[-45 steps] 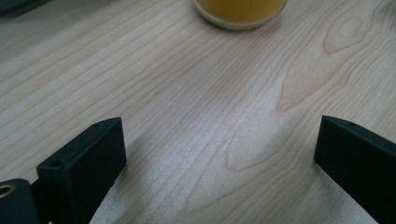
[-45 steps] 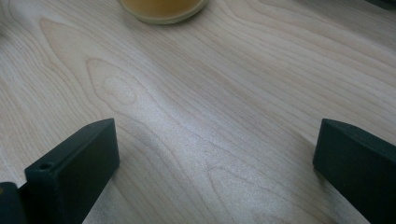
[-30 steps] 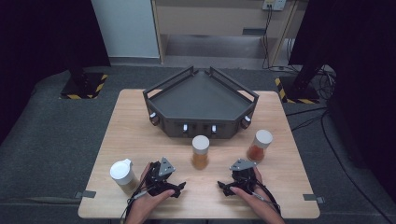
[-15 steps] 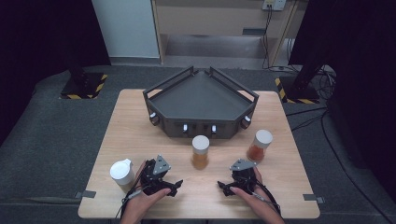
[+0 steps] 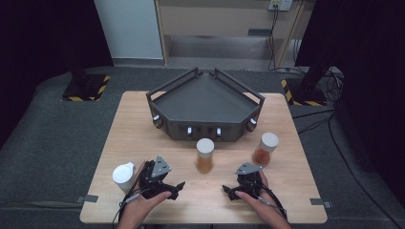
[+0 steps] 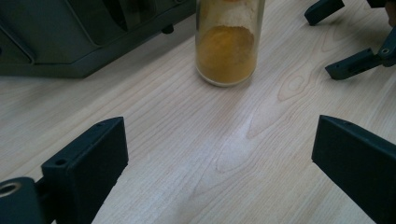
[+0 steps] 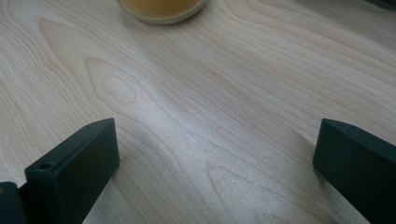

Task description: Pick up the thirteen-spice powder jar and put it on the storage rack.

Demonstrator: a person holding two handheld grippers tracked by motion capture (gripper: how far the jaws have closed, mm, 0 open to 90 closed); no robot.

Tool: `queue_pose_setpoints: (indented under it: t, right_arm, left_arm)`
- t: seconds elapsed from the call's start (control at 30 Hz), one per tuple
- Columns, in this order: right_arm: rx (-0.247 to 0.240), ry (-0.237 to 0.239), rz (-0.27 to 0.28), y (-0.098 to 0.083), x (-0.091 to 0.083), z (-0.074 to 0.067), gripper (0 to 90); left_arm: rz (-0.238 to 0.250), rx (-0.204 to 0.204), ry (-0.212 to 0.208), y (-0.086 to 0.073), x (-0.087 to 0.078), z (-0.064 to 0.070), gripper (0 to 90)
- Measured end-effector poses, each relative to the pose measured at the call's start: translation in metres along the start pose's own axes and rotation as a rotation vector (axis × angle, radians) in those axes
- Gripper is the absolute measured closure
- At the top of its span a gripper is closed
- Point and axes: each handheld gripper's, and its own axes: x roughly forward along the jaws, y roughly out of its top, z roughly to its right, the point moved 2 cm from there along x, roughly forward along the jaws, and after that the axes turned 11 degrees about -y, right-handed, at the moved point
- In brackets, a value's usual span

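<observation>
Three white-lidded jars stand on the wooden table (image 5: 143, 124). One with yellow-orange powder (image 5: 205, 155) is in the middle, one with reddish contents (image 5: 265, 149) is at the right, and a pale one (image 5: 123, 176) is at the left. My left gripper (image 5: 175, 190) lies near the front edge, right beside the pale jar, open and empty. In the left gripper view its jaws (image 6: 219, 158) spread wide towards the yellow-powder jar (image 6: 229, 42). My right gripper (image 5: 228, 192) rests open at front right, and its jaws (image 7: 215, 163) frame bare wood below a jar base (image 7: 161, 9).
A dark angular tray (image 5: 205, 102) with raised rails fills the back middle of the table; its wall (image 6: 70, 42) appears in the left gripper view. The right gripper's jaw tips (image 6: 355, 63) show there at upper right. Grey floor surrounds the table.
My left gripper has shifted slightly to the left, closer to the pale jar. The right gripper and the jars have stayed put.
</observation>
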Motion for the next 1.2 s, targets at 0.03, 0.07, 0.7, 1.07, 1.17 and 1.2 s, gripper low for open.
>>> queue_pose_setpoints:
  t: [0.03, 0.07, 0.7, 1.07, 1.17, 1.2]
  right_arm:
    - [0.000, 0.000, 0.000, 0.000, 0.000, 0.000, 0.5]
    - [0.000, 0.000, 0.000, 0.000, 0.000, 0.000, 0.5]
    - [0.001, -0.001, 0.000, 0.000, 0.000, 0.000, 0.5]
    - [0.001, -0.001, 0.000, 0.000, 0.000, 0.000, 0.5]
    - [0.001, -0.001, 0.000, 0.000, 0.000, 0.000, 0.5]
    - [0.001, -0.001, 0.000, 0.000, 0.000, 0.000, 0.5]
  left_arm:
    - [0.001, 0.003, 0.001, 0.001, -0.001, 0.000, 2.3]
    - [0.001, 0.003, 0.001, 0.001, -0.001, 0.000, 2.3]
    - [0.025, 0.007, 0.018, 0.008, -0.023, 0.000, 2.3]
    - [0.039, 0.002, 0.030, 0.008, -0.034, -0.001, 2.3]
    - [0.042, 0.003, 0.034, 0.007, -0.037, -0.002, 2.2]
    - [0.047, 0.004, 0.037, 0.007, -0.040, -0.002, 2.3]
